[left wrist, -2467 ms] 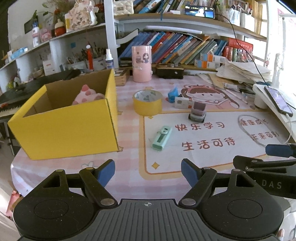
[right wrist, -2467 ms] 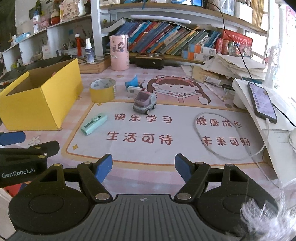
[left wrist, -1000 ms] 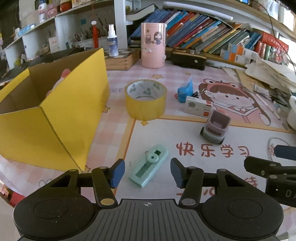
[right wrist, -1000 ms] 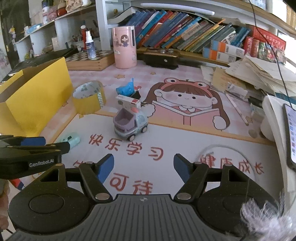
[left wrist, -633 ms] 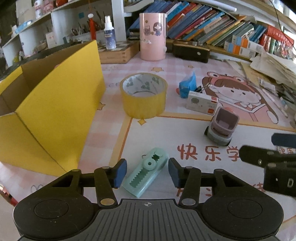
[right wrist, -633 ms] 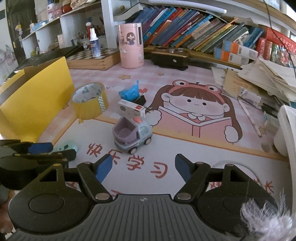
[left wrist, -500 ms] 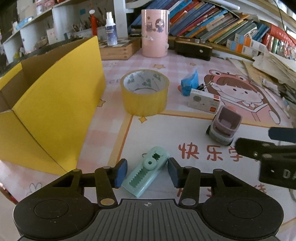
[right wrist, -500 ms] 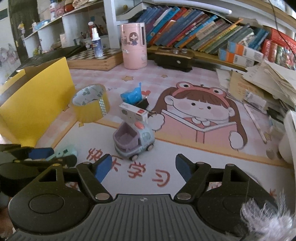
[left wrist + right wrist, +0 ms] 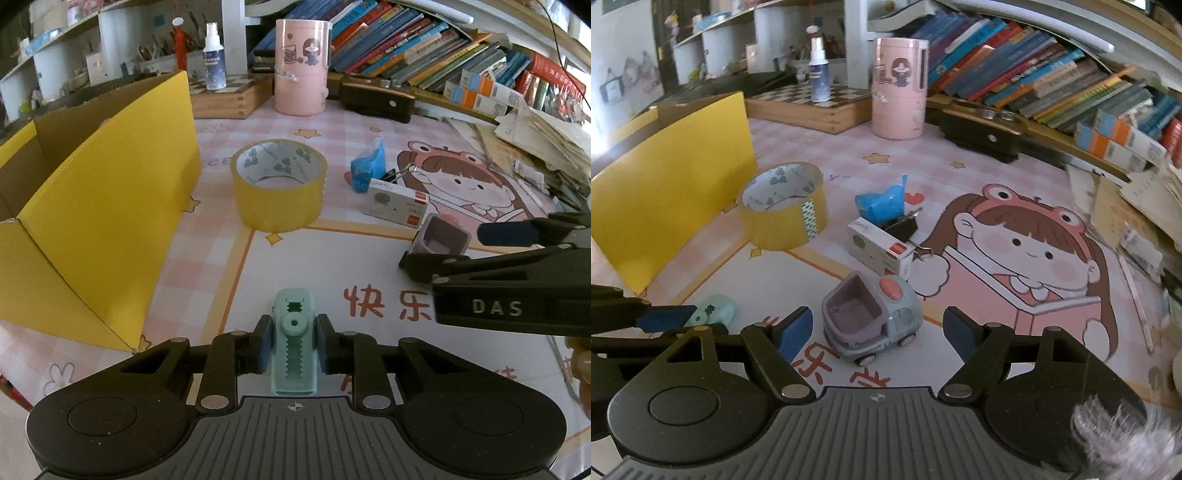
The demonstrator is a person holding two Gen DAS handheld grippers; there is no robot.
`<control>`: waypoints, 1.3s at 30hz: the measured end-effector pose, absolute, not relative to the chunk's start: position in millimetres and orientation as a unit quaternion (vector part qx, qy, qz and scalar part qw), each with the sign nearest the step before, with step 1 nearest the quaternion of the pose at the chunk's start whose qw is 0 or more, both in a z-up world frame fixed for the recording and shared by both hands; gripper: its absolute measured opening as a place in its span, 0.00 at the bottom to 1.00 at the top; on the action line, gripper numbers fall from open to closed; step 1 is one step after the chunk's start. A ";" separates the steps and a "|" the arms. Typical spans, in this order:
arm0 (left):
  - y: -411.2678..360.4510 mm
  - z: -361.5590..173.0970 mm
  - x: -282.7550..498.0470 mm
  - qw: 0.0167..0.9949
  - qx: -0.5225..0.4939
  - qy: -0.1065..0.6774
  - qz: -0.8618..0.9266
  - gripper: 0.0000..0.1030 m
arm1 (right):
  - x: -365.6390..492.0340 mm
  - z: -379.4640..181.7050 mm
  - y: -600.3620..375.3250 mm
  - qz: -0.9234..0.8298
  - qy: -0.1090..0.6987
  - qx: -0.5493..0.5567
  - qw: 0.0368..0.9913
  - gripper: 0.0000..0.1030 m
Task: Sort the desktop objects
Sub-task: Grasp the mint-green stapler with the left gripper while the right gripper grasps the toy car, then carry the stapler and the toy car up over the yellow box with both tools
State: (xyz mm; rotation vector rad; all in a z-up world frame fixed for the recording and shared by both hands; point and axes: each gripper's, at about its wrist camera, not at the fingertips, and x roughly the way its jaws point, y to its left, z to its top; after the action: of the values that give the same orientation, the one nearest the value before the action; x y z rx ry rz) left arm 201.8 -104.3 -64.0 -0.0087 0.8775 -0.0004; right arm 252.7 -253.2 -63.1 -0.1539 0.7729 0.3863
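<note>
Left gripper (image 9: 292, 349), just closed, pinches the mint-green plastic correction-tape dispenser (image 9: 293, 350) lying on the printed desk mat (image 9: 332, 258); open right gripper (image 9: 877, 330) flanks the lilac toy truck (image 9: 870, 317), which could roll away under uneven contact.

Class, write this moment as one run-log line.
left hand-held gripper: shut on mint correction tape | right hand-held gripper: open, toy truck between fingers | yellow box: left of the tape
</note>
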 end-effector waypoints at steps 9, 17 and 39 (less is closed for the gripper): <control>-104.9 -64.7 202.8 0.907 -0.005 0.422 0.004 0.22 | 265.5 -75.2 -247.9 0.210 0.381 -0.092 0.896 0.71; -100.7 -53.0 200.6 0.917 -0.035 0.398 0.016 0.22 | 263.1 -77.0 -248.1 0.211 0.375 -0.100 0.897 0.59; -110.9 -21.2 181.7 0.927 -0.026 0.374 -0.014 0.22 | 219.7 -40.1 -286.3 0.146 0.375 0.015 0.915 0.59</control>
State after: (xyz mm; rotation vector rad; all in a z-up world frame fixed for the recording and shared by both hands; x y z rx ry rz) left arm 181.7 -110.9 -21.1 -0.0527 0.7670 -0.0280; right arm 219.7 -286.3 -40.1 0.0318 0.7712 0.3007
